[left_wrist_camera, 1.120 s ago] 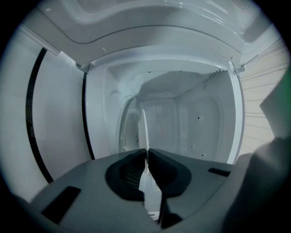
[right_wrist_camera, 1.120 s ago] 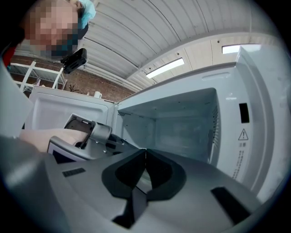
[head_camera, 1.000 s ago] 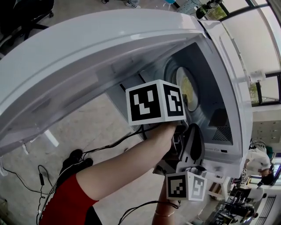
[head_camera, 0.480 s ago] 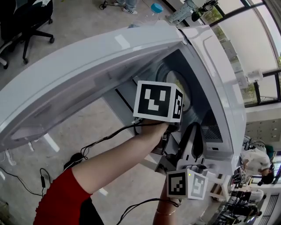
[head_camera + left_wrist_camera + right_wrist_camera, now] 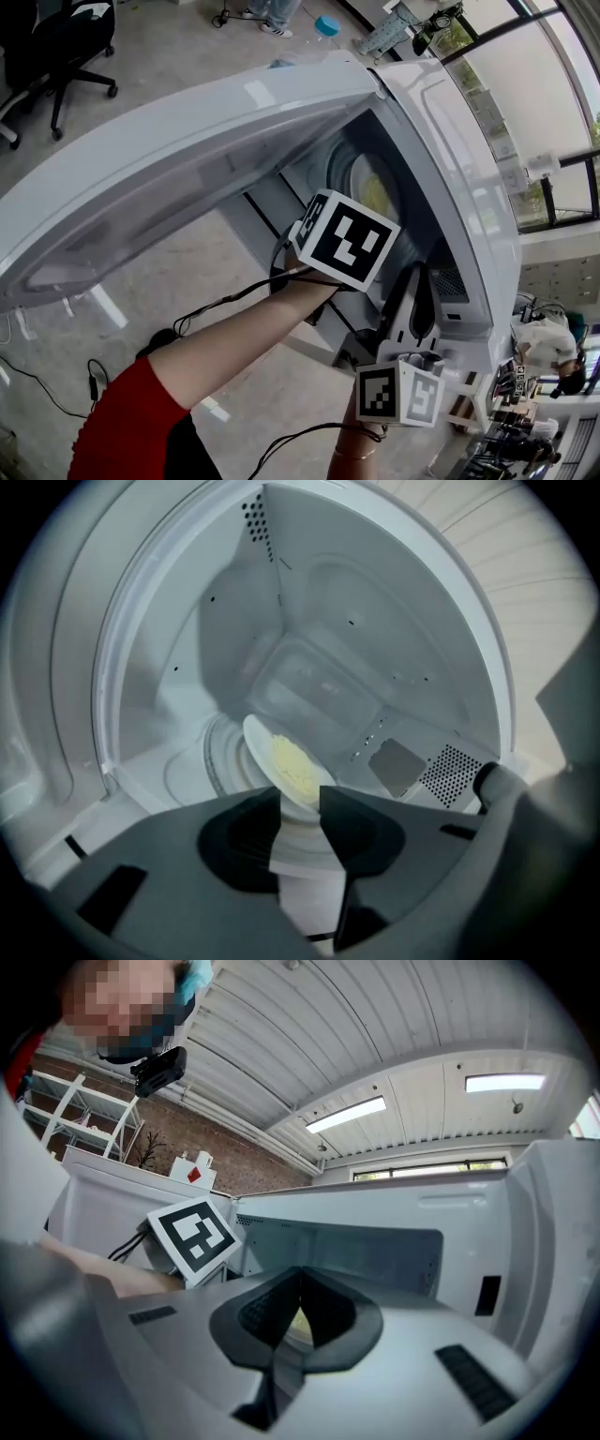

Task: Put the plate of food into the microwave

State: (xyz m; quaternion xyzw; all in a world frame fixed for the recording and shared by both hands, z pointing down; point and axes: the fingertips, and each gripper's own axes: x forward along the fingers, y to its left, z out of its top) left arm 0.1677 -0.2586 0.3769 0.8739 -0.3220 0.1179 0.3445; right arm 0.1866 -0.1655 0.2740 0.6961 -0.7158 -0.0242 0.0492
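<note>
The white microwave [image 5: 459,141] stands with its door [image 5: 169,159] swung wide. A white plate of yellow food [image 5: 281,759] rests on the turntable inside and shows in the head view as a pale disc [image 5: 370,192]. My left gripper [image 5: 300,797] is at the cavity mouth. Its jaws are opening, the plate's near rim lies just beyond the gap, and the pads do not press on it. From the head, only its marker cube [image 5: 342,239] shows. My right gripper [image 5: 300,1279] is shut and empty, low at the microwave's front edge [image 5: 418,281].
A vent grille [image 5: 450,772] sits on the cavity's right wall. Cables [image 5: 234,300] trail from the left gripper down to the floor. An office chair [image 5: 47,37] stands at the far left and a person [image 5: 553,347] at the right edge.
The left gripper's cube has tilted and drawn back a little from the cavity, so more of the plate shows. The right gripper has stayed where it was.
</note>
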